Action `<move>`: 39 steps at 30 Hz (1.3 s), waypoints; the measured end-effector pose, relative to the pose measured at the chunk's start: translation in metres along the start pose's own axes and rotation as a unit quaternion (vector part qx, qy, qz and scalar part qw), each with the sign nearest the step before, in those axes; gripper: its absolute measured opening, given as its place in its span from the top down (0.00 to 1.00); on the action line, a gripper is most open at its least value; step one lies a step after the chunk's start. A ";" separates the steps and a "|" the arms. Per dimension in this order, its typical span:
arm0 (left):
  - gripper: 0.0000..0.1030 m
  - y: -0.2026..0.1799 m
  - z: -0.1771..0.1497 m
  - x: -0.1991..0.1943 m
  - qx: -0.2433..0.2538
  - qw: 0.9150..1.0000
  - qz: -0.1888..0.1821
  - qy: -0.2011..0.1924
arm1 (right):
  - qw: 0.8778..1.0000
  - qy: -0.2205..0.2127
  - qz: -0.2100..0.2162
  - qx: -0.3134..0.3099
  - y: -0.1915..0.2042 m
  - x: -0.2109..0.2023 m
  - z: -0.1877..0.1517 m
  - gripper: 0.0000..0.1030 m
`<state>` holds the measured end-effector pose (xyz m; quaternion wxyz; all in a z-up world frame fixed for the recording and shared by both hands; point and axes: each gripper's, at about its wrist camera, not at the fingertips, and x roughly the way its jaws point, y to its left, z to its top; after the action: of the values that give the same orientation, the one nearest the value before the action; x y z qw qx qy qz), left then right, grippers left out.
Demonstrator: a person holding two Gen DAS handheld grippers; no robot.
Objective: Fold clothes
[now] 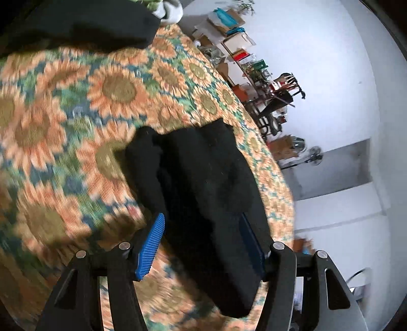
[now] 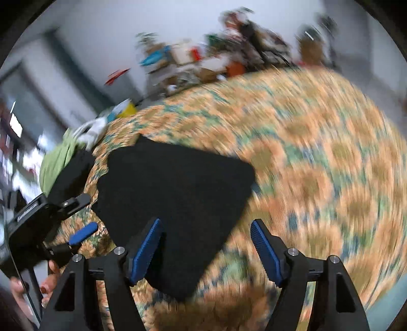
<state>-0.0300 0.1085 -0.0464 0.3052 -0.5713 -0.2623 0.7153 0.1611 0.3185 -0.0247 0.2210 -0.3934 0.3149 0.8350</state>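
Item: black garment [image 2: 175, 198], lying as a compact dark slab on the sunflower-print cloth [image 2: 318, 157]; a second dark piece [image 1: 84, 23] and a green garment [image 2: 54, 163] lie at the cloth's far edge. Left gripper [image 1: 203, 244] and right gripper [image 2: 207, 247] both spread wide, gripping nothing, the garment passing between the fingers. Judged a fold either just laid or about to be gathered; containers: none discernible.

Motion-blurred sunflower cloth [image 2: 318, 157] and background clutter [image 2: 203, 58], details unreadable.
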 end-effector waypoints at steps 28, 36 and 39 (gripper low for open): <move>0.25 0.004 -0.028 0.010 -0.003 0.997 -0.048 0.067 | 0.956 0.053 0.175 0.228 -0.020 0.040 -0.040 0.20; 0.24 0.001 -0.027 0.009 0.000 0.995 -0.069 0.066 | 0.974 0.052 0.124 0.185 0.010 0.050 -0.035 0.28; 0.22 0.004 -0.027 0.013 -0.005 0.995 -0.062 0.072 | 0.976 0.053 0.116 0.175 0.011 0.048 -0.034 0.45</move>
<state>-0.0058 0.1162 -0.0638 0.3644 -0.6058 -0.2781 0.6503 0.1442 0.2927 -0.0759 0.1713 -0.3533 0.5104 0.7651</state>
